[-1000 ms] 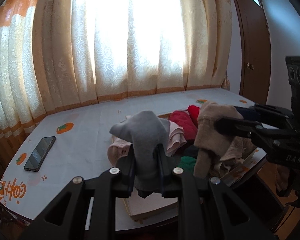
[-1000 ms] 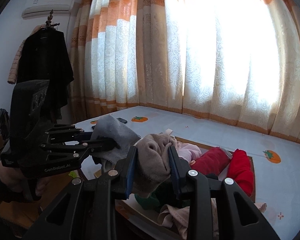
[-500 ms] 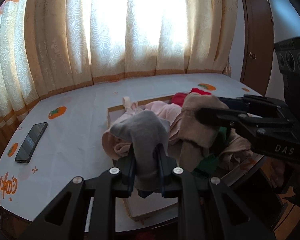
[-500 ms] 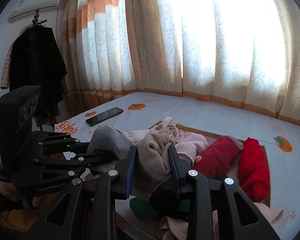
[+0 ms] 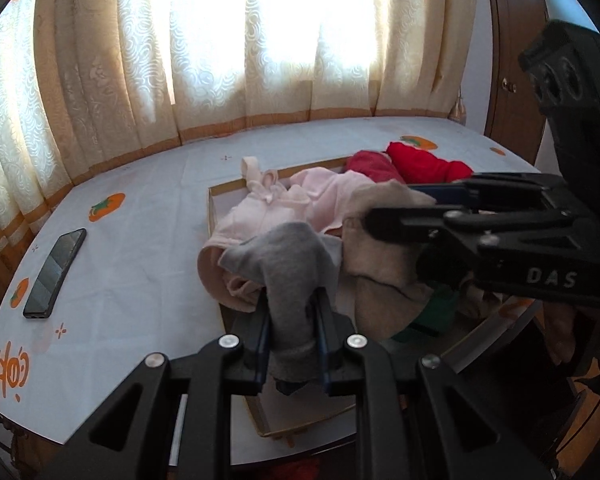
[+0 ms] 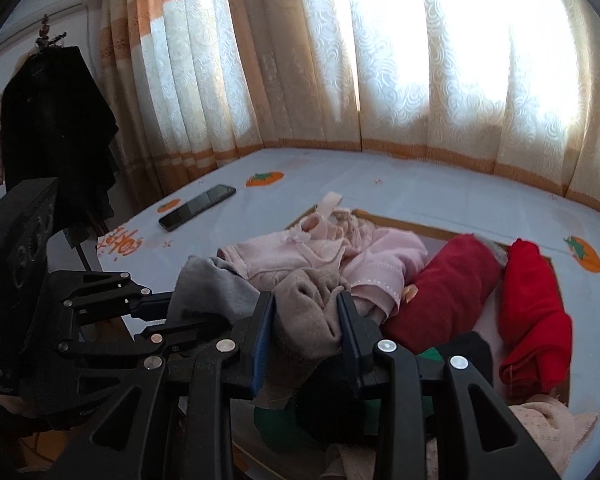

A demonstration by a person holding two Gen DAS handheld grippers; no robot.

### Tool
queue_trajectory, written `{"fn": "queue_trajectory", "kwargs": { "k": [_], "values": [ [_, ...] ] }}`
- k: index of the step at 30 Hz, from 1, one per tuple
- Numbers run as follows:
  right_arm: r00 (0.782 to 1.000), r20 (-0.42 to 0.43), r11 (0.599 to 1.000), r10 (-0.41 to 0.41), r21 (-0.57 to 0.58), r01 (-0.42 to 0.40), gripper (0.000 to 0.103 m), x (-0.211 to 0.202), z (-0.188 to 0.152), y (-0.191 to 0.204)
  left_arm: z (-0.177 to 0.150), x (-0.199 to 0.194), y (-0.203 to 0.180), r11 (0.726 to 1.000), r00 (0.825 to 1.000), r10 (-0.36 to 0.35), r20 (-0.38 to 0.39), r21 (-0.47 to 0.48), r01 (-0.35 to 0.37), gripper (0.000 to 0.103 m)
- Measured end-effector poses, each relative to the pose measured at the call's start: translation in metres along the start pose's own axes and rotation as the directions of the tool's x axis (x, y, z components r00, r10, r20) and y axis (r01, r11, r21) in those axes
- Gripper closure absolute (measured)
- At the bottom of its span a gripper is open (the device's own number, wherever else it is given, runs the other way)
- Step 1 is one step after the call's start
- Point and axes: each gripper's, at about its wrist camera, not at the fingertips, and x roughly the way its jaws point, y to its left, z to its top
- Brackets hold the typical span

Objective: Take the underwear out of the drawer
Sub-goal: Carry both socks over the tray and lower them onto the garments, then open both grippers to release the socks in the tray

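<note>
Two grippers, each pinching garment above drawer (image 5: 236,190): left gripper (image 5: 292,322) jaws clamp grey underwear (image 5: 288,268); right gripper (image 6: 306,330) jaws clamp beige underwear (image 6: 308,320). Phone (image 5: 54,272) near tabletop (image 5: 140,240) left edge.

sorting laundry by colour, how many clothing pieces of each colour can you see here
grey: 1, the grey piece in the left gripper
beige: 1, the beige piece in the right gripper
pink: 1 heap, the pink garments, pieces inside cannot be told apart
dark red: 1, the dark red roll
bright red: 1, the bright red roll
green: 1, the green piece, partly hidden
total: 6
</note>
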Motion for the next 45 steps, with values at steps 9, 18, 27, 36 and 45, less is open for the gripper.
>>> {"fn": "queue_trajectory", "kwargs": {
  "k": [9, 18, 27, 36, 45],
  "values": [
    [0.998, -0.056, 0.999, -0.033, -0.009, 0.032, 0.067, 0.017, -0.005, -0.001, -0.006, 0.013, -0.002, 1.0, 0.999, -0.001, -0.032, 0.015, 0.002, 0.08],
    [0.995, -0.072, 0.997, -0.065, -0.041, 0.062, 0.063, 0.021, -0.005, 0.003, -0.009, 0.013, -0.003, 1.0, 1.0, 0.007, -0.022, 0.016, -0.007, 0.079],
    [0.995, -0.041, 0.996, -0.087, -0.037, 0.086, 0.043, 0.015, -0.012, 0.002, -0.012, 0.01, -0.004, 1.0, 1.0, 0.007, -0.003, 0.009, -0.007, 0.072],
    [0.994, -0.017, 0.992, -0.109, -0.06, 0.108, 0.037, 0.008, -0.016, 0.009, -0.013, 0.002, -0.011, 1.0, 1.0, 0.01, 0.021, 0.017, -0.01, 0.044],
    [0.994, 0.002, 0.993, -0.108, -0.048, 0.108, 0.034, -0.006, -0.023, 0.007, -0.014, -0.012, -0.018, 0.999, 0.998, 0.025, 0.051, 0.027, -0.026, 0.028]
  ]
}}
